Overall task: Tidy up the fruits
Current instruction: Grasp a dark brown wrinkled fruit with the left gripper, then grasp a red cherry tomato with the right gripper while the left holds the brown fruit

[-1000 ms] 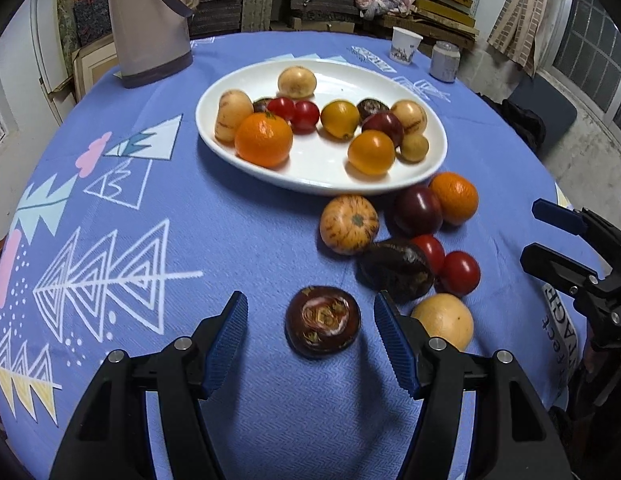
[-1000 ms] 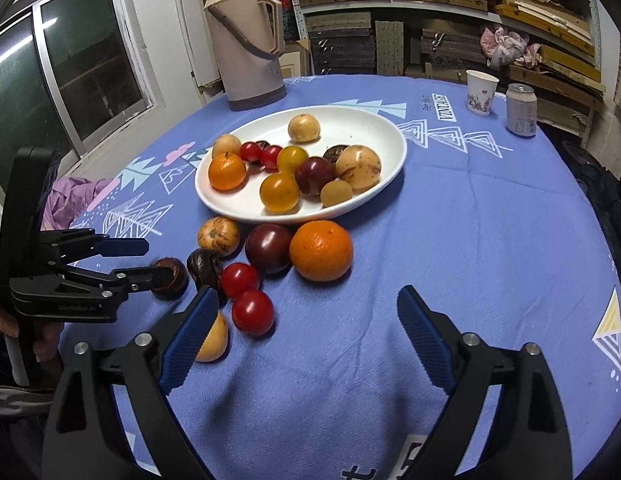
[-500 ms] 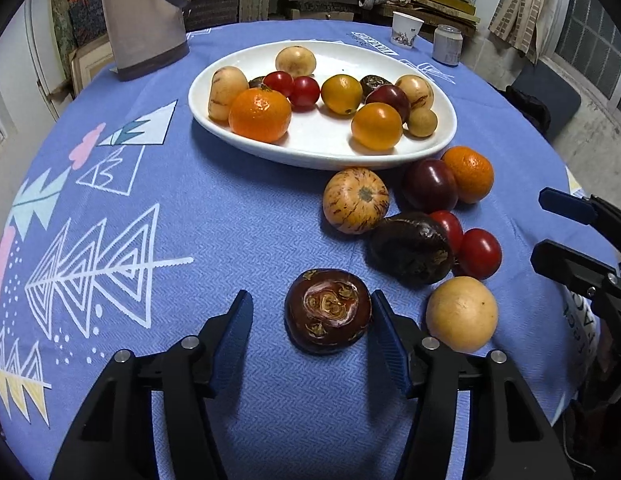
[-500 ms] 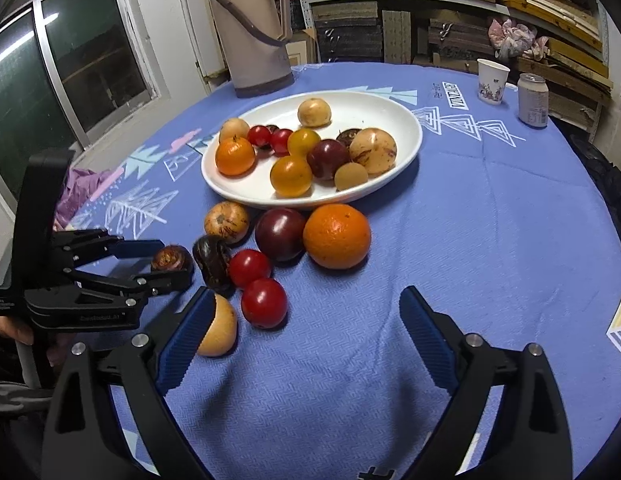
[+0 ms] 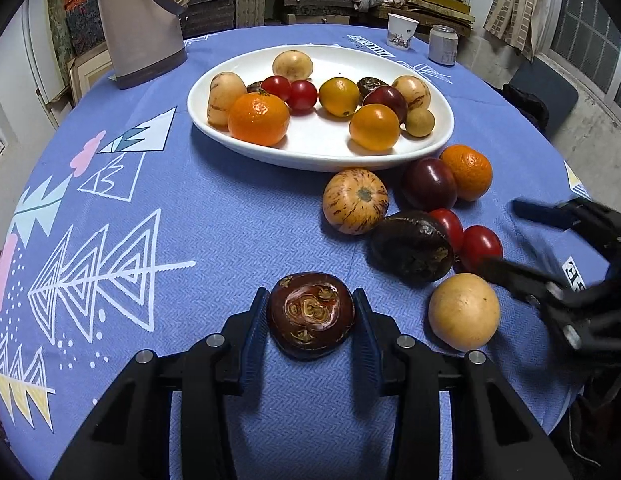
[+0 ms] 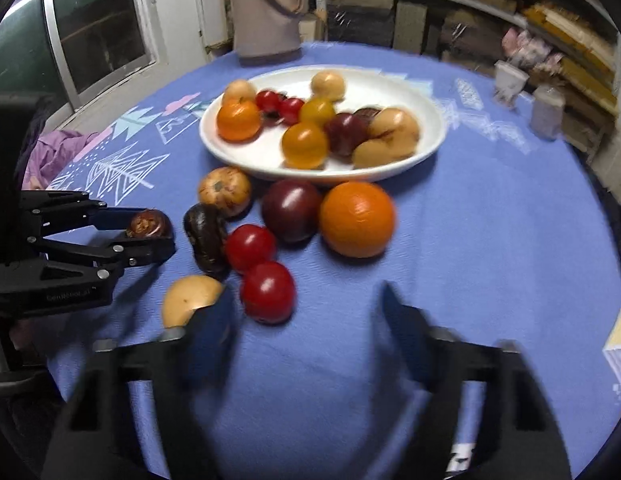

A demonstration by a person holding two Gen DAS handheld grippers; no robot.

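The left claw (image 5: 310,320) is closing on a dark brown fruit (image 5: 311,315) that sits on the near part of the desk (image 5: 230,220), and its blue pads look to be just touching the fruit's two sides. The fruit is smooth and round, so if the pads squeeze off-centre it could pop out and roll toward the desk's near edge. The right claw (image 6: 306,320) is closing too, with nothing between its pads but blue cloth; its picture is blurry, so I cannot be sure what it is going for. A red tomato (image 6: 267,292) sits just past its left pad, and a tan round fruit (image 6: 190,298) is right beside that pad. If this claw pushes on, it could bump them and send them rolling into the other loose fruit. The white plate (image 5: 322,156) with the sorted fruit is farther back, so a dropped fruit on the way could knock those too.
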